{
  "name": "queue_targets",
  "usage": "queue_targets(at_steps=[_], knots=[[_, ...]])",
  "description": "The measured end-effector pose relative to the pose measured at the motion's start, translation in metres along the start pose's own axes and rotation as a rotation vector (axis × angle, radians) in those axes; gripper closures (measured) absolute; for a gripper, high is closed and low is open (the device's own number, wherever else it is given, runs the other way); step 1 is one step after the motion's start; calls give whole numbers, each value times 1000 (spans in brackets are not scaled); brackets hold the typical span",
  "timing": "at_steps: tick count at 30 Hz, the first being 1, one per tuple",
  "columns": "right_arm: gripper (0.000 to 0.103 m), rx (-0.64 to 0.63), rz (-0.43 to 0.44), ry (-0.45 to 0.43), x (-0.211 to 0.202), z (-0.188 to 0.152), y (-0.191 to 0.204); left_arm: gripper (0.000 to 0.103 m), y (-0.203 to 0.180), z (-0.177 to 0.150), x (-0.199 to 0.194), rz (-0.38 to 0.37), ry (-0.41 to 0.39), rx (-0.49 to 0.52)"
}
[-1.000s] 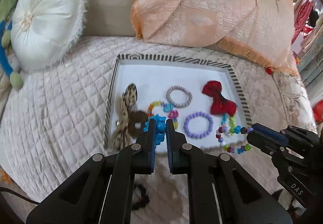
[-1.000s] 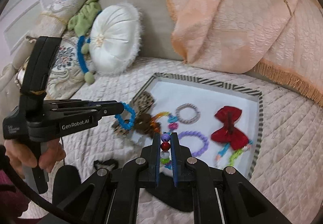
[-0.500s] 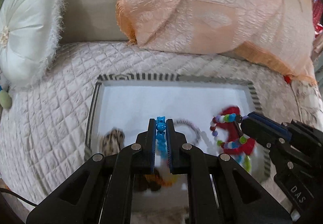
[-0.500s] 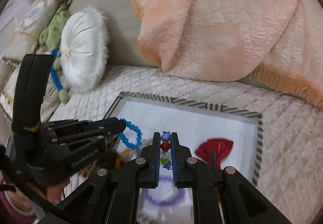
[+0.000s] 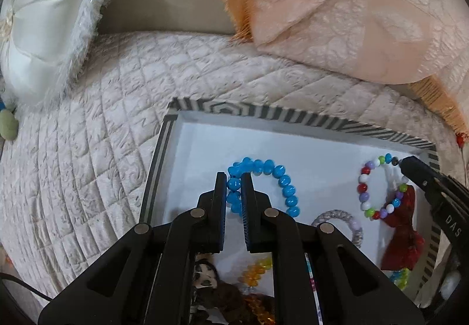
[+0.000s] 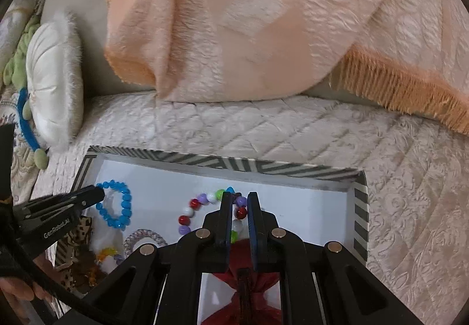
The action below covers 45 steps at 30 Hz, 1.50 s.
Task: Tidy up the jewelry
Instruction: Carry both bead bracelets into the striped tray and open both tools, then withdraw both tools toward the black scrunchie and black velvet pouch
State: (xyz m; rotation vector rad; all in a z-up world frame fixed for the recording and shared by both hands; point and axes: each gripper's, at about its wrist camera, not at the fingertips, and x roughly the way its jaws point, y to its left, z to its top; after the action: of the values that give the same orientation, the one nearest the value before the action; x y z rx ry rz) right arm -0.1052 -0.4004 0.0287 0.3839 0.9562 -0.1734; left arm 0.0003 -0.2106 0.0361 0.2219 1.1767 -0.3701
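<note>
The left tongs (image 5: 234, 187) pinch the blue bead bracelet (image 5: 265, 183) over the striped tray (image 5: 293, 115). The right tongs (image 6: 237, 207) pinch the rainbow bead bracelet (image 6: 202, 207) there too. Let go too high, I think, and they could bounce onto the bed (image 5: 96, 134).

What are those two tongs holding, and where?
Left tongs pinch the blue bead bracelet by its side beads; right tongs pinch the multicolored bead bracelet likewise.

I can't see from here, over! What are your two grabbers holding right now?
Left gripper shut on blue bracelet. Right gripper shut on multicolour bracelet. Both over striped tray. Red bow, grey ring lie below.
</note>
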Motion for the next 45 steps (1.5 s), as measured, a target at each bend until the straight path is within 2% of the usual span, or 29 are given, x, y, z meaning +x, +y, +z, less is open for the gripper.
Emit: queue_targets(at_steps=[2, 4, 7, 9, 11, 12, 26, 31, 45], knots=[[92, 24, 9, -3, -2, -2, -4, 95, 2, -3, 0, -7, 4, -15], [69, 33, 17, -11, -6, -5, -5, 93, 2, -5, -2, -8, 10, -20], [69, 24, 39, -15, -16, -13, -2, 91, 0, -10, -10, 6, 12, -9], [69, 1, 47, -19, -25, -19, 4, 80, -1, -13, -16, 6, 3, -7], [69, -19, 60, -20, -34, -28, 10, 63, -2, -15, -25, -4, -13, -14], [69, -25, 63, -18, -37, -31, 12, 63, -2, -17, -31, -9, -25, -16], [64, -70, 27, -81, -95, -80, 40, 62, 9, -64, -100, 24, -117, 12], [64, -74, 31, -71, -105, -98, 47, 62, 16, -90, -115, 41, -137, 10], [58, -138, 50, -53, -137, -150, 64, 60, 38, -153, -136, 12, -117, 5]])
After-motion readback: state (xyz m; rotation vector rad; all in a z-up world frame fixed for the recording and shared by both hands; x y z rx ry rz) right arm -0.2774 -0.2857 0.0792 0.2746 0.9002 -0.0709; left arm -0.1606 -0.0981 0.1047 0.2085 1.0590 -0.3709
